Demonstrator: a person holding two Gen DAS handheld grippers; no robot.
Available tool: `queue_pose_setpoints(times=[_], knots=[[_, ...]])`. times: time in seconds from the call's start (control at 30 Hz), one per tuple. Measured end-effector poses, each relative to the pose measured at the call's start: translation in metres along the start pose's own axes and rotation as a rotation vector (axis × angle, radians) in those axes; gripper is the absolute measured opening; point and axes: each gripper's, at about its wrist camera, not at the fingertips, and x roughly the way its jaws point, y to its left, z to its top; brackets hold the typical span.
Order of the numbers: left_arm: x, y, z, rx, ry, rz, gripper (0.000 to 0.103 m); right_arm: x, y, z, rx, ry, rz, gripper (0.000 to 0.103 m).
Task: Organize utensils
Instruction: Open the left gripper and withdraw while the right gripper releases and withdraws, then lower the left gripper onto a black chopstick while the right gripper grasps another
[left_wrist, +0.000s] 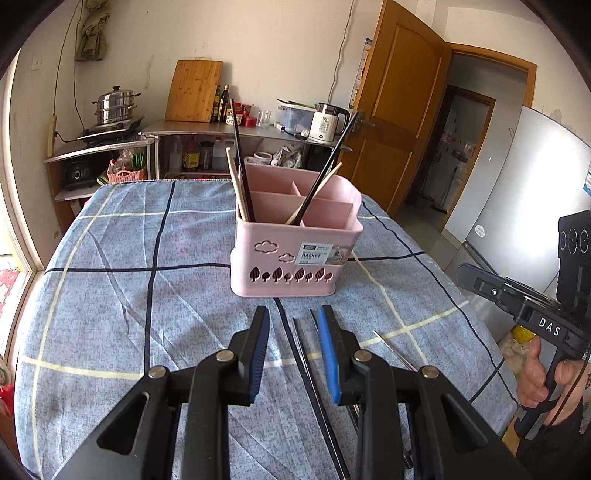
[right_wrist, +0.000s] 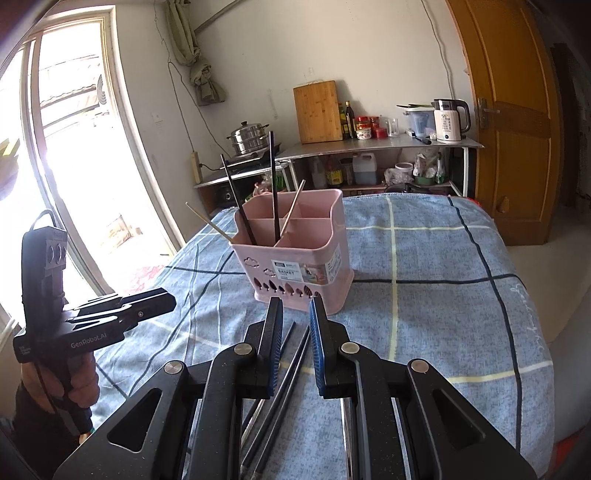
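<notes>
A pink utensil basket (left_wrist: 291, 251) with compartments stands mid-table, also in the right wrist view (right_wrist: 303, 258). It holds dark chopsticks (left_wrist: 242, 162) and light wooden ones (left_wrist: 233, 184). Several dark chopsticks (left_wrist: 314, 373) lie flat on the cloth in front of it, seen also in the right wrist view (right_wrist: 284, 373). My left gripper (left_wrist: 295, 354) is open and empty, hovering over the lying chopsticks. My right gripper (right_wrist: 296, 347) is open and empty, above the same chopsticks. A thin metal stick (left_wrist: 393, 350) lies to the right.
The table has a blue checked cloth (left_wrist: 129, 295). Behind it stand a counter with a kettle (left_wrist: 327, 122), cutting board (left_wrist: 194, 90), bottles and a steamer pot (left_wrist: 114, 105). A wooden door (left_wrist: 391, 110) is at the right, a window (right_wrist: 55, 166) at the left.
</notes>
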Motion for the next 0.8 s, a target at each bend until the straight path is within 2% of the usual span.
queue_pose_setpoints(times=[0.23, 0.63, 0.8], knots=[[0.023, -0.004, -0.013, 0.001, 0.063, -0.003, 0.029, 0.020, -0.005, -0.012, 0.017, 0.058, 0.001, 0.015], [0.082, -0.011, -0.037, -0.002, 0.219, 0.006, 0.029, 0.064, -0.011, -0.041, 0.032, 0.197, -0.005, 0.015], [0.100, -0.014, -0.041, 0.014, 0.257, 0.037, 0.029, 0.081, -0.009, -0.048, 0.024, 0.245, -0.008, 0.015]])
